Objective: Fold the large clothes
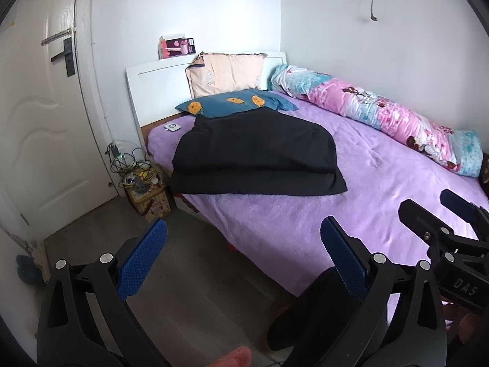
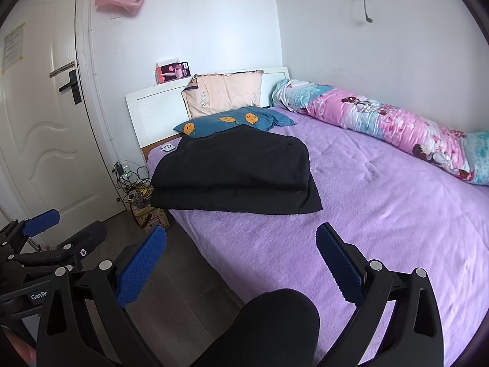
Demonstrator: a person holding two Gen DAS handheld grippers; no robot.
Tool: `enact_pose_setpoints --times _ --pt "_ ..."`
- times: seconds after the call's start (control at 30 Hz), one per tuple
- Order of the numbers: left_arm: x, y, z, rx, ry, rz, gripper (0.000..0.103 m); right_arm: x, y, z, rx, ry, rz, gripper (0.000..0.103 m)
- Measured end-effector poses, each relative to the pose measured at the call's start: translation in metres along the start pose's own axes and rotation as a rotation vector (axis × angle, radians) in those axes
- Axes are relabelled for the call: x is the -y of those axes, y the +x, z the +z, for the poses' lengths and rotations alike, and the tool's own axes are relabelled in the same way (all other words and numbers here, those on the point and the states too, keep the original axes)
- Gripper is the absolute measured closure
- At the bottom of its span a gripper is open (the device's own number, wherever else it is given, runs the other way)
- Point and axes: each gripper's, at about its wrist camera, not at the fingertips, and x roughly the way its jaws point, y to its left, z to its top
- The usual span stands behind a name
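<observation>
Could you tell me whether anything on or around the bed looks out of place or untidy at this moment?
Mostly tidy. The folded black garment lies a little askew, its top layer not squared with the lower one and overlapping the blue pillow. Beside the bed, a tangle of cables sits piled on a box.

So the bed (image 2: 382, 214) sits in the corner, headboard (image 2: 152, 110) against the far wall and its right side along the side wall. Folded garment (image 2: 235, 171) lies on the left half of the bed, up near the head end, its far edge touching the flat pillow (image 2: 232, 120). Second pillow (image 2: 224, 93) leans upright on the headboard right behind that one. Rolled quilt (image 2: 382, 122) runs along the wall side. A box (image 2: 171, 72) stands on top of the headboard, left end. Door (image 2: 39, 128) is left of the bed, with a tangle of cables (image 2: 134, 183) on the floor between them. Both tongs, left tongs (image 1: 243, 260) and right tongs (image 2: 241, 263), hang side by side at the bed's near corner, apart from the garment.
</observation>
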Motion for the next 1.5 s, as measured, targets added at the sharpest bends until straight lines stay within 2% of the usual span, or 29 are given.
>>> enact_pose_setpoints --times 1.5 --pt "-0.002 0.009 0.010 -0.010 0.012 -0.008 0.006 -0.007 0.008 0.002 -0.001 0.013 -0.001 0.006"
